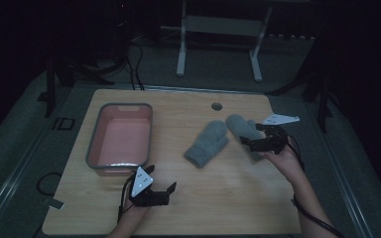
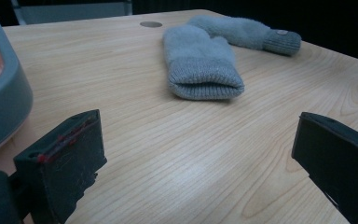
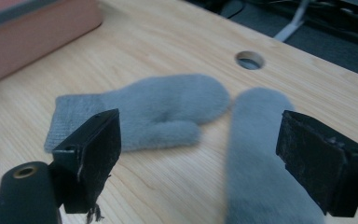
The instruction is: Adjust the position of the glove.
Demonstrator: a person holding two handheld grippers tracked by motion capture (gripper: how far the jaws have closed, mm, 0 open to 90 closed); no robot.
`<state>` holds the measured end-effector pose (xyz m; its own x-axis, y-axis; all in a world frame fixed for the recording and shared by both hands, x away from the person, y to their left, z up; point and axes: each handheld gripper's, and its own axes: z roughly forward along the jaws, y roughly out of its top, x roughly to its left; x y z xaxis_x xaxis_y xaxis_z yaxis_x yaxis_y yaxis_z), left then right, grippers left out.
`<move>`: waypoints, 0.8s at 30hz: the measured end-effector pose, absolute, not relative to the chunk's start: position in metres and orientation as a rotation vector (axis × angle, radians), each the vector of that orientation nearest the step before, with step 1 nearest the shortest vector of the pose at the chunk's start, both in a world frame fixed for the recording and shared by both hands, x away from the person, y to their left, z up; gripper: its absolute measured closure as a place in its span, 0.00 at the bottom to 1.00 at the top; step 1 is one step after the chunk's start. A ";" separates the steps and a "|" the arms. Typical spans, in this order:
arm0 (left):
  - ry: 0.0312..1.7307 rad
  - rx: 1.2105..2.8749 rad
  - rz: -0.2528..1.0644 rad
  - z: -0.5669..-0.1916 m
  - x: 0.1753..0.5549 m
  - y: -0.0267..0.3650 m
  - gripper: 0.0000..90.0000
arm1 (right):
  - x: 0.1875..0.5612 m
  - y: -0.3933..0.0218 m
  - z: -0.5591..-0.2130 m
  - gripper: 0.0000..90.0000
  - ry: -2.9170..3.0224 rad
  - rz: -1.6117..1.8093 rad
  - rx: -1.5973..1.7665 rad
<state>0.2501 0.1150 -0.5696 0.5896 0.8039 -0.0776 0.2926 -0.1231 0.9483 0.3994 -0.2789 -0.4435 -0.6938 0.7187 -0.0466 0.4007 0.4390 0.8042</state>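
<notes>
The right gripper, fingers apart, is hovering over the far mitten beside the near mitten on the counter; it should be descending squarely, while the left gripper is waiting open.

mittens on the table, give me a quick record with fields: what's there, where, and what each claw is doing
surface: wooden table
near mitten: grey, flat at mid table, cuff toward the person
far mitten: grey, right of the first, tips close together
bin: pink inside, grey rim, left side
left claw: open, at the front edge by the bin, holds nothing
right claw: open, over the far mitten, jaws either side of it, not pressing
</notes>
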 end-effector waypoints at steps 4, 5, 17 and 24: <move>0.906 1.693 0.553 -0.570 0.250 0.115 0.03 | 0.411 -0.257 -0.450 0.17 2.416 1.113 0.854; 0.906 1.694 0.550 -0.570 0.250 0.115 0.03 | 0.414 -0.252 -0.452 0.17 2.437 1.100 0.834; 0.880 1.718 0.545 -0.569 0.250 0.113 0.02 | 0.443 -0.205 -0.480 0.27 2.602 0.981 0.741; 0.874 1.726 0.548 -0.569 0.250 0.112 0.02 | 0.467 -0.186 -0.503 0.33 2.626 0.878 0.727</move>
<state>0.2501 0.1118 -0.5693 0.6244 0.7788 -0.0596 0.2853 -0.1564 0.9456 0.4671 -0.1863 -0.5028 -0.8348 0.5413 -0.1000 0.3724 0.6892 0.6216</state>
